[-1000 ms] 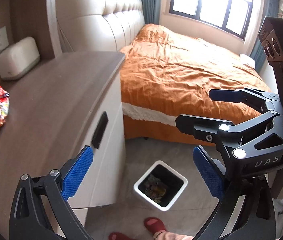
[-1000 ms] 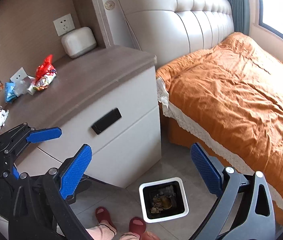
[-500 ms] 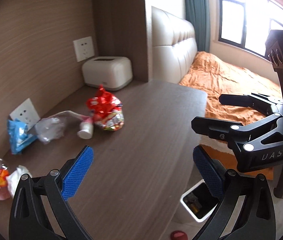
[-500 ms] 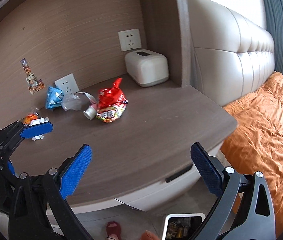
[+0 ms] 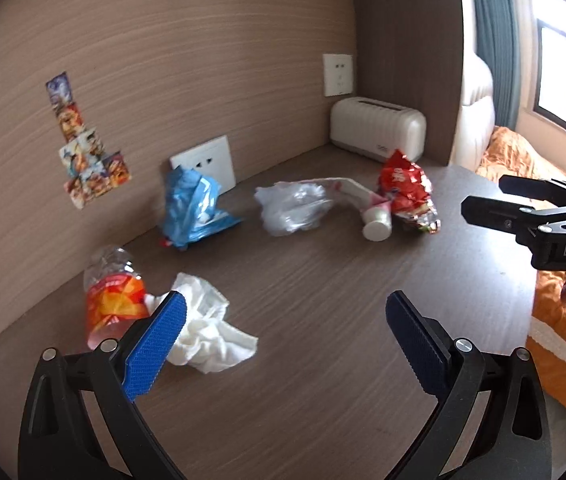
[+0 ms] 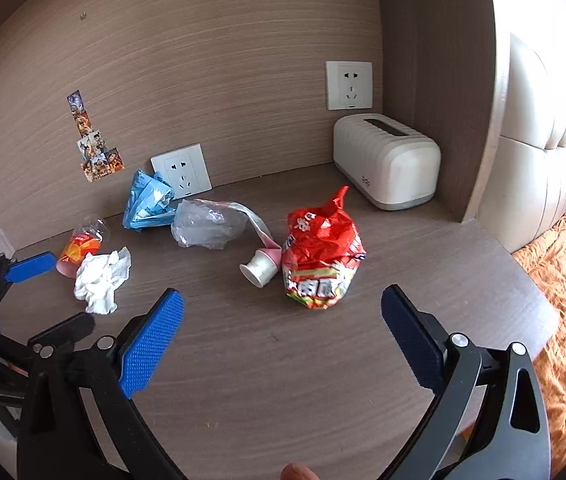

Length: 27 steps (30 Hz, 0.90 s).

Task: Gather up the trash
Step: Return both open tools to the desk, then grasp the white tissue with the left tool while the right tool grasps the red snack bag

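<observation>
Both grippers empty, jaws spread wide, hovering above the bench [image 6: 323, 360]. Left gripper [image 5: 283, 340] sits low in its frame, its left pad overlapping the white tissue wad [image 5: 203, 332] in view; contact not certain. Right gripper [image 6: 279, 336] points toward the red snack bag [image 6: 321, 256], centre of its frame, not touching.

Trash location: all on the bench, strung along the back wall from lower left to centre right of the frame.

Count:
- 1 crushed bottle with orange label [image 5: 113, 300], left end
- 1 white tissue wad, touching or just beside the bottle
- 1 blue wrapper [image 5: 191, 208], in front of the lower wall socket
- 1 clear plastic bag [image 5: 295, 208], centre
- 1 small white cup [image 6: 261, 270] on its side, against the red snack bag
- 1 red snack bag
- Total: 6 pieces

Not trash, by my reading: 1 white tissue box [image 6: 387, 160], upper right.

Step in hand, judged: approach for a first pick. Advice: take the nearest piece per gripper. Come down over the tissue from above, close on its bulk, not a loose corner. For the bag, pinch the crumpled upper neck; the cup may roll once the bag lifts.
</observation>
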Motion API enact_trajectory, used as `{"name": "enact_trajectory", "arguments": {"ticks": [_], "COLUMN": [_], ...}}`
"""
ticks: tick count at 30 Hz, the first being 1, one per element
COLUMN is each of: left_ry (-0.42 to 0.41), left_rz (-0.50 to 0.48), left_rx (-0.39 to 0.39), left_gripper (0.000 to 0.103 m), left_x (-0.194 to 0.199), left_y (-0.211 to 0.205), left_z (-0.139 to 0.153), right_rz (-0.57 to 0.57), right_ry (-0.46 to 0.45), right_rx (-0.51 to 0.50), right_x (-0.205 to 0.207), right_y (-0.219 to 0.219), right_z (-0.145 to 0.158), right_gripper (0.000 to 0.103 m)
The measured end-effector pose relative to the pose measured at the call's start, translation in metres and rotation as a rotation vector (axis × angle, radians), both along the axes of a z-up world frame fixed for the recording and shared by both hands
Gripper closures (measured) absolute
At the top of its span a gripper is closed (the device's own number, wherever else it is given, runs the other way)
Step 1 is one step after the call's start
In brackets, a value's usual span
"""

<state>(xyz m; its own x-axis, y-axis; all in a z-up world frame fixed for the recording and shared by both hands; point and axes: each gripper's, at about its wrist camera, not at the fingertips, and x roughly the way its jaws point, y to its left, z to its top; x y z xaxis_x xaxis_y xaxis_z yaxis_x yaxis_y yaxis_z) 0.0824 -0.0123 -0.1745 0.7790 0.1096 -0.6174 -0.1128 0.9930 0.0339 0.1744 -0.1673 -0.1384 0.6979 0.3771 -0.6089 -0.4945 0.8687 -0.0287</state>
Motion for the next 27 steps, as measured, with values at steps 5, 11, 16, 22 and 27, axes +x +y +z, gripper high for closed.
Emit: {"name": "enact_trajectory", "arguments": {"ticks": [5, 11, 16, 22, 27], "left_ry": [0.054, 0.12, 0.167, 0.185, 0.173], "left_rz": [0.064, 0.05, 0.039, 0.024, 0.039], "left_rx": [-0.061, -0.138, -0.188, -0.092, -0.046], "left_gripper": [0.005, 0.006, 0.017, 0.038, 0.08], "left_x": [0.007, 0.026, 0.042, 0.053, 0.056], "left_y": [0.033, 0.053, 0.061, 0.052, 0.054], "left_z": [-0.021, -0.04, -0.052, -0.06, -0.057], "right_rz": [-0.058, -0.12, -0.201, -0.245, -0.222], "right_ry": [0.009, 0.037, 0.063, 0.162, 0.161], "right_rx": [-0.026, -0.06, -0.034, 0.013, -0.012], "right_x": [0.026, 0.053, 0.08, 0.119, 0.116], "right_y": [0.012, 0.016, 0.007, 0.005, 0.012], "right_z": [-0.014, -0.029, -0.035, -0.05, -0.061], "right_gripper": [0.005, 0.005, 0.005, 0.01, 0.036]}}
